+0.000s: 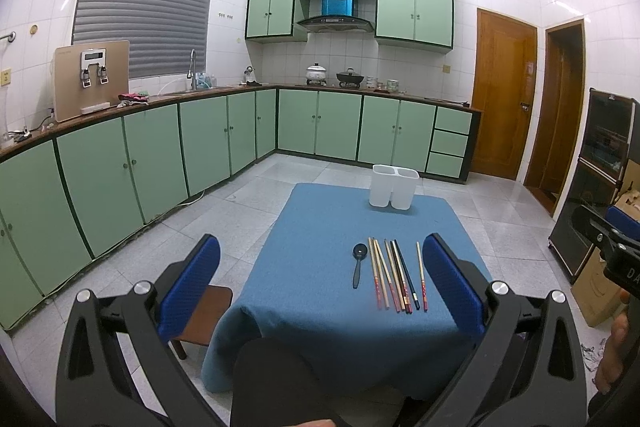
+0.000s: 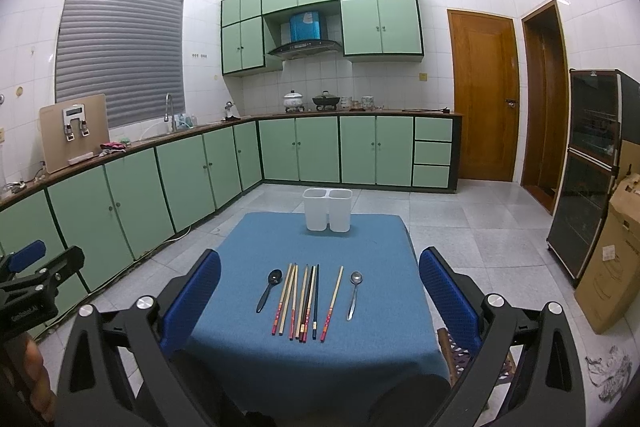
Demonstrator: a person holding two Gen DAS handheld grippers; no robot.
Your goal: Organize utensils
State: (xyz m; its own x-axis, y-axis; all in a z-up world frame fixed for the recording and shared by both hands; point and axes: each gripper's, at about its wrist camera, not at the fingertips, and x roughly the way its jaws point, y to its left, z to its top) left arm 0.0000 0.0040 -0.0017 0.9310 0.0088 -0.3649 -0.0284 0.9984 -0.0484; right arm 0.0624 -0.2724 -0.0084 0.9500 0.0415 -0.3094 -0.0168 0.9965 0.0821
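Both the left hand-held gripper point(image 1: 320, 291) and right hand-held gripper point(image 2: 320, 295) are spread wide and empty at lower frame. Mid-frame on the blue-clothed desk point(image 2: 360, 347), wooden chopsticks point(image 2: 304, 303), a black plastic spoon point(image 2: 269, 290) and a steel spoon point(image 2: 353, 294) lie lengthwise, handles nearest. A white two-compartment plastic holder point(image 2: 328, 209) stands beyond. In the left view the steel spoon is hidden

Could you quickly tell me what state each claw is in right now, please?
Left claw: open, holding nothing, above the near side of the blue-clothed table.
Right claw: open, holding nothing, above the chopsticks.
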